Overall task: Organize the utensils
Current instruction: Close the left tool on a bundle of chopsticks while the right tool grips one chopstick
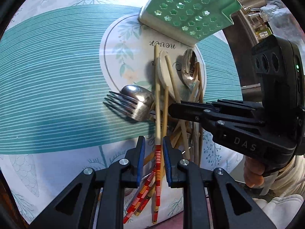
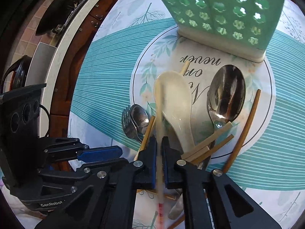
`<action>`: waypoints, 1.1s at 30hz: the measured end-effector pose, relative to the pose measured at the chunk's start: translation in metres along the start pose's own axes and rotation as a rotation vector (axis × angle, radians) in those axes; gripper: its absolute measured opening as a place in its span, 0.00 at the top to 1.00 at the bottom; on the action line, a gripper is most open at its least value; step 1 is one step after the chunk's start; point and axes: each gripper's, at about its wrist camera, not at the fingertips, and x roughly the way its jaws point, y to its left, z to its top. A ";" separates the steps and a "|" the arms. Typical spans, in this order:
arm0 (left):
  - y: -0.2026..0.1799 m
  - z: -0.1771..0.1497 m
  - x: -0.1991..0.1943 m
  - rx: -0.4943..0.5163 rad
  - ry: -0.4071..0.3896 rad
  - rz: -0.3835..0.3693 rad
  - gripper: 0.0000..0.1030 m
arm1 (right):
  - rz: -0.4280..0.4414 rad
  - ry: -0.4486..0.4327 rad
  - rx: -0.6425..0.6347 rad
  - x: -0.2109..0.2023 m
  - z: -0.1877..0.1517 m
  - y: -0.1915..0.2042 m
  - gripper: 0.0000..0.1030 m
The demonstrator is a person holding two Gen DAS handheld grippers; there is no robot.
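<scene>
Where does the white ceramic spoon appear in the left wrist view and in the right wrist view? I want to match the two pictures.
Left wrist view: the white ceramic spoon lies right of centre, partly under chopsticks.
Right wrist view: the spoon lies at the centre, bowl up, just beyond the right gripper.
Shared landmark: the green perforated holder stands at the top of both views.

The green holder (image 2: 219, 13) runs off the far edge, so its top and what it holds can't be seen. The chopstick (image 2: 160, 139) between the right tool's (image 2: 159, 164) pads is smeared by blur. The handles of the pale spoon (image 2: 174, 103) and metal spoon (image 2: 226, 93) vanish under that tool's near fingers.
</scene>
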 end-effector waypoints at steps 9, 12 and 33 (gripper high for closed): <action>-0.013 0.009 0.009 0.021 0.044 0.011 0.84 | 0.041 -0.041 0.047 -0.025 -0.007 -0.010 0.94; -0.016 0.012 0.017 0.022 0.076 0.049 0.83 | 0.054 -0.054 0.063 -0.031 -0.011 -0.013 0.94; -0.021 0.029 0.035 -0.007 0.125 0.119 0.93 | 0.082 -0.101 0.135 -0.047 -0.032 -0.034 0.94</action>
